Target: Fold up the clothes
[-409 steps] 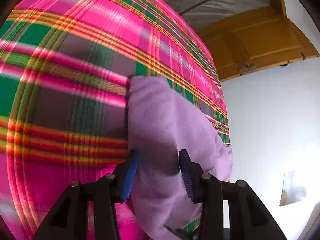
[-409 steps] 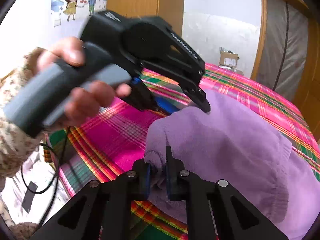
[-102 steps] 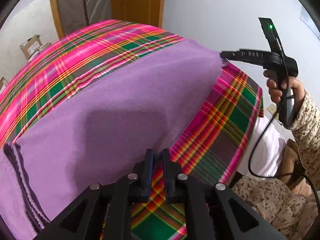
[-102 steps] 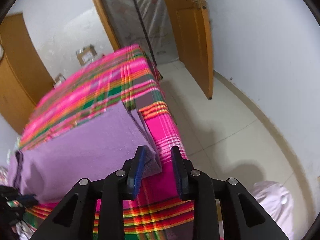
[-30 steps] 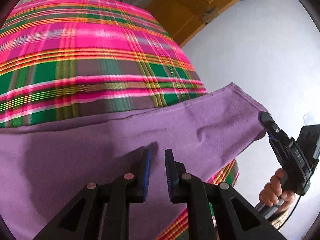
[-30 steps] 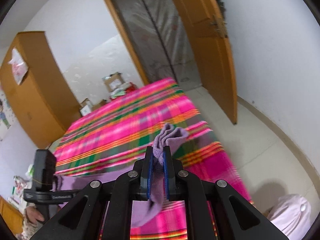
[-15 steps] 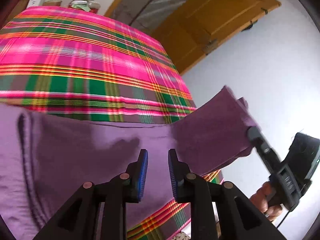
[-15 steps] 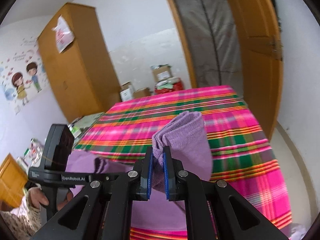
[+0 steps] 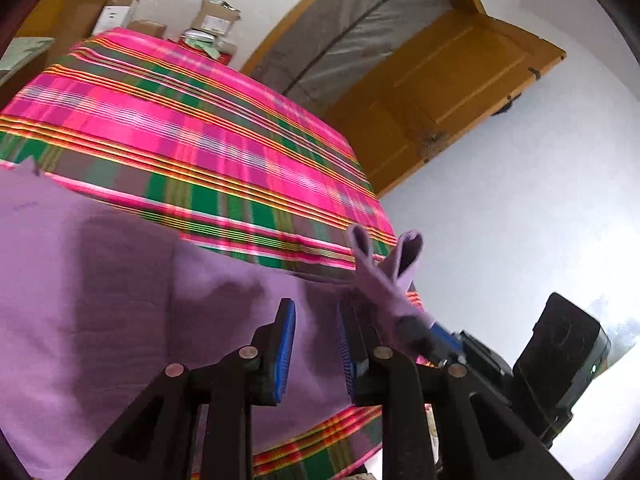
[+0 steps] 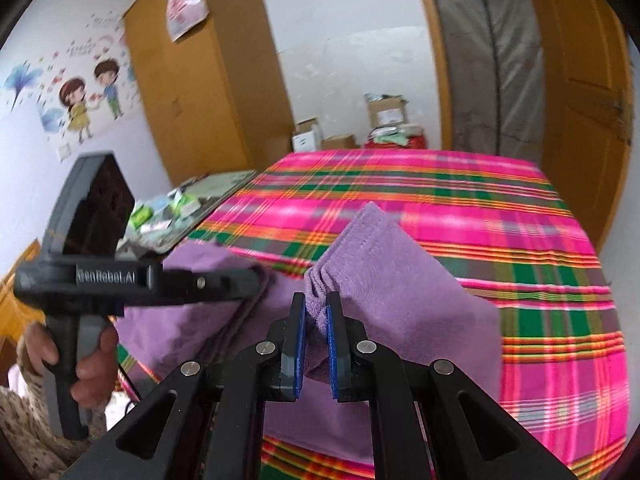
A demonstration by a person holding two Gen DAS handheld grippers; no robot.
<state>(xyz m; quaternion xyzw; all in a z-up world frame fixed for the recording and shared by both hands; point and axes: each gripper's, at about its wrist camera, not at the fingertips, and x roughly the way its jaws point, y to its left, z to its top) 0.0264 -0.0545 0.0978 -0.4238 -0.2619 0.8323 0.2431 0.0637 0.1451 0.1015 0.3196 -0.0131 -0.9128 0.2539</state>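
Right wrist view shows the right hand-held gripper (image 10: 316,344) clenched on a bunched corner of the purple garment (image 10: 400,280), lifting it over the part that lies spread on the near end of the plaid bed (image 10: 520,232), so the step in hand looks like a fold of the right side across to the left. The left hand-held gripper (image 9: 314,350) hangs over the cloth with its jaws apart and nothing between them, having just opened. The next move likely calls for laying the corner down flat on the left, edges matched, before letting go.
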